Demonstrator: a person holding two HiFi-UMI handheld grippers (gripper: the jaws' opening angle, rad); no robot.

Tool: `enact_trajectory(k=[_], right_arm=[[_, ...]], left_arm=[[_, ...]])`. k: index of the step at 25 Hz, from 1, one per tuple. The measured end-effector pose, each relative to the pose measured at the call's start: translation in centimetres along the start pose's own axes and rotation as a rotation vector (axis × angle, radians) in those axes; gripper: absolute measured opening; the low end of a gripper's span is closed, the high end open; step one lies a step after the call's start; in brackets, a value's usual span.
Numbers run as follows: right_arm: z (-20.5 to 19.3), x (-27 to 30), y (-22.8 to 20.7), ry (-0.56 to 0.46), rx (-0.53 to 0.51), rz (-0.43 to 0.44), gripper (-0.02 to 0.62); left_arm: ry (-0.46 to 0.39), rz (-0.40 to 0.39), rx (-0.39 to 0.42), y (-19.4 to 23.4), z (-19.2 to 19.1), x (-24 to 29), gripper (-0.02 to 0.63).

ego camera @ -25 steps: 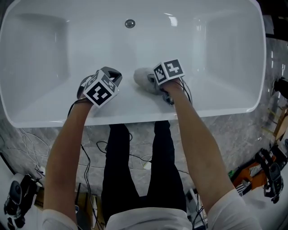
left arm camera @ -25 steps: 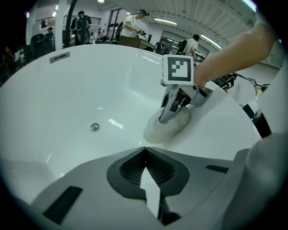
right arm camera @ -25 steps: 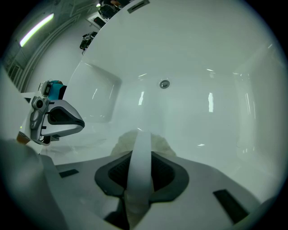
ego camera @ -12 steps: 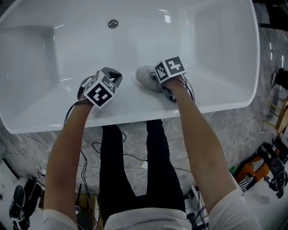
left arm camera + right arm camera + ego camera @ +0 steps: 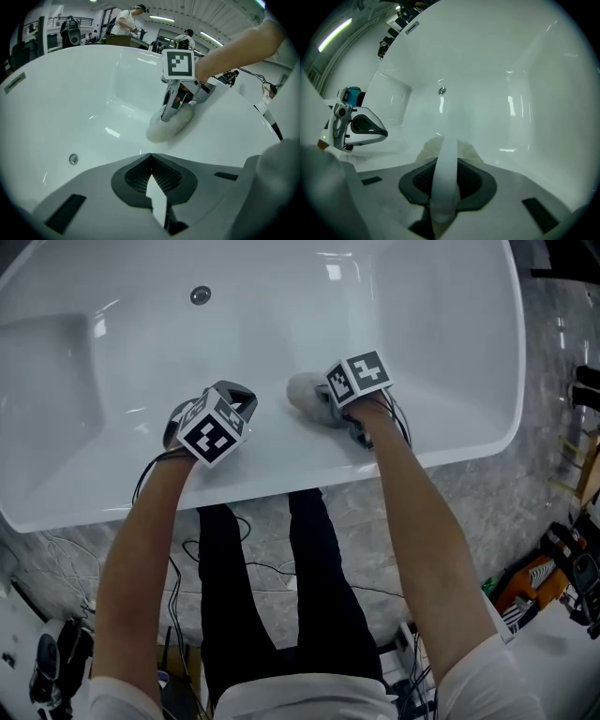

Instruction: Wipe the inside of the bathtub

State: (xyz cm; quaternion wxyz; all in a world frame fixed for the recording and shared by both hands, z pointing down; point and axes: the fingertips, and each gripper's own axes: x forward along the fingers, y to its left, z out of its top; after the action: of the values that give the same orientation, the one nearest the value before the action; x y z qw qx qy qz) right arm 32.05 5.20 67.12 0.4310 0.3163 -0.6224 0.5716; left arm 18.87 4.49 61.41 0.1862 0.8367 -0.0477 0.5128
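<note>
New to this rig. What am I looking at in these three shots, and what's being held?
No robot: a person holds a pair of two-jaw grippers; the marker cubes are part of them. The top-down shot comes from a head camera; the other two from cameras riding on each gripper. Below is a white bathtub with its drain. The right gripper is shut on a pale cloth against the tub's inner wall. The left gripper is shut and empty, beside it.
</note>
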Motion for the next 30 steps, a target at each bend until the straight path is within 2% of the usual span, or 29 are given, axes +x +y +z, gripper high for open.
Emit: enact_trajectory(k=[14,21,30], right_arm=[[-2.6,-4.3,-8.9,0.026,0.018,-0.026,0.094],[-3.4,-4.4,-13.4,0.045,0.031,-0.046,0.094],[-4.8,-5.4,-19.7,0.093,0.002,-0.121,0.094]], left_arm=[[-0.016,-0.045,0.019,-3.1,7.3,4.9,0.006],[-0.016,-0.109,0.042,-4.5,10.3,8.6,0.006],[-0.029,-0.130,0.057,-5.5,13.3,12.1,0.006]])
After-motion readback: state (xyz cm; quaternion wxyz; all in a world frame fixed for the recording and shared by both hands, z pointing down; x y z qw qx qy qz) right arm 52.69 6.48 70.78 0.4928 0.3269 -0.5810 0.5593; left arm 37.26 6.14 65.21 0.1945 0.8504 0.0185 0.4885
